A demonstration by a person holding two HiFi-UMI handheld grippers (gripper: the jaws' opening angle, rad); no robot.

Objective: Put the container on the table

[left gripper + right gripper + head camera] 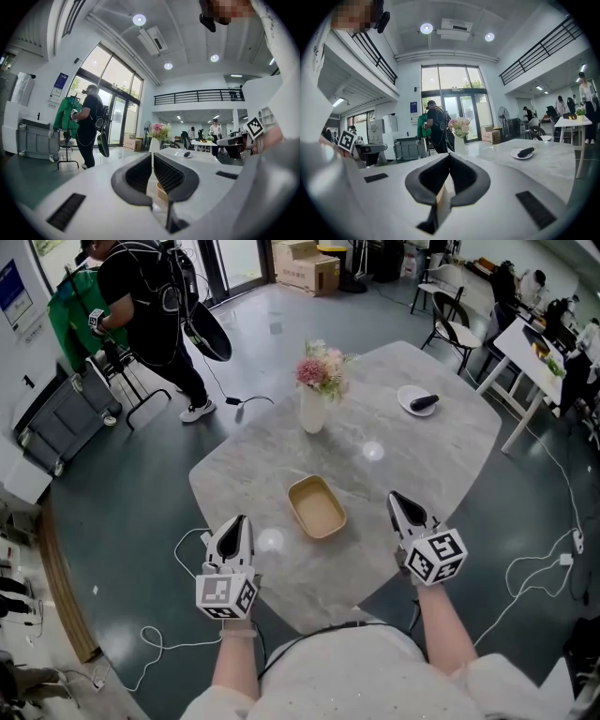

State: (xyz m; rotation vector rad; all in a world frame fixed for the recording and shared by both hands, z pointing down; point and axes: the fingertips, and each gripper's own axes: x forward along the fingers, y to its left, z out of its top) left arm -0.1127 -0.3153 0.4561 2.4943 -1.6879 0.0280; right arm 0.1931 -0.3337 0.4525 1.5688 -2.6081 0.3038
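Observation:
A tan rectangular container (316, 506) sits upright and empty on the grey marble table (422, 456), near its front part. My left gripper (242, 519) hovers at the front left edge, to the container's left, shut with nothing in it. To the container's right my right gripper (394, 495) is likewise shut and empty. In the left gripper view the left gripper (153, 153) has its jaws together, and a sliver of the container (161, 190) shows low between them. In the right gripper view the right gripper (450, 154) is also shut, with the container (443, 199) showing tan behind the jaws.
A white vase of pink flowers (312, 409) stands behind the container. A white plate with a dark object (416, 401) lies at the far right. A person in black (150, 306) stands by a cart at the back left. Chairs (450, 320) and floor cables (539, 563) surround the table.

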